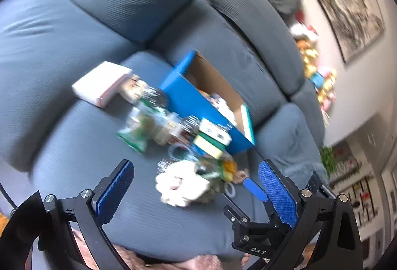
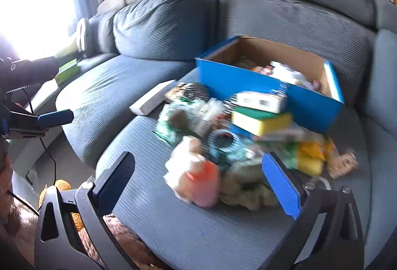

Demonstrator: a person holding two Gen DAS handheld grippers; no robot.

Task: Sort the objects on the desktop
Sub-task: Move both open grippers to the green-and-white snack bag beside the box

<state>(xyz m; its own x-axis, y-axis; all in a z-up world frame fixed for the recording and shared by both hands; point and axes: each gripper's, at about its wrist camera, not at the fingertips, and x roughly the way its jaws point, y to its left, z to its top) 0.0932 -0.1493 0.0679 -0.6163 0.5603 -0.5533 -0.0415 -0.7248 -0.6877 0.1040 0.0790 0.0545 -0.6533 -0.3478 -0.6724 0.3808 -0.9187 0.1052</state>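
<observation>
Both grippers, left (image 1: 196, 193) and right (image 2: 198, 183), gape wide and hold nothing above a blurred pile (image 2: 238, 135) of small items on the sofa (image 2: 198, 232). The blue box (image 2: 248, 83) sits just behind the pile, open-topped, with items inside.

right gripper (image 2: 198, 185): jaws apart, empty | blurred clutter pile (image 2: 235, 140) | blue box (image 2: 248, 86)
</observation>
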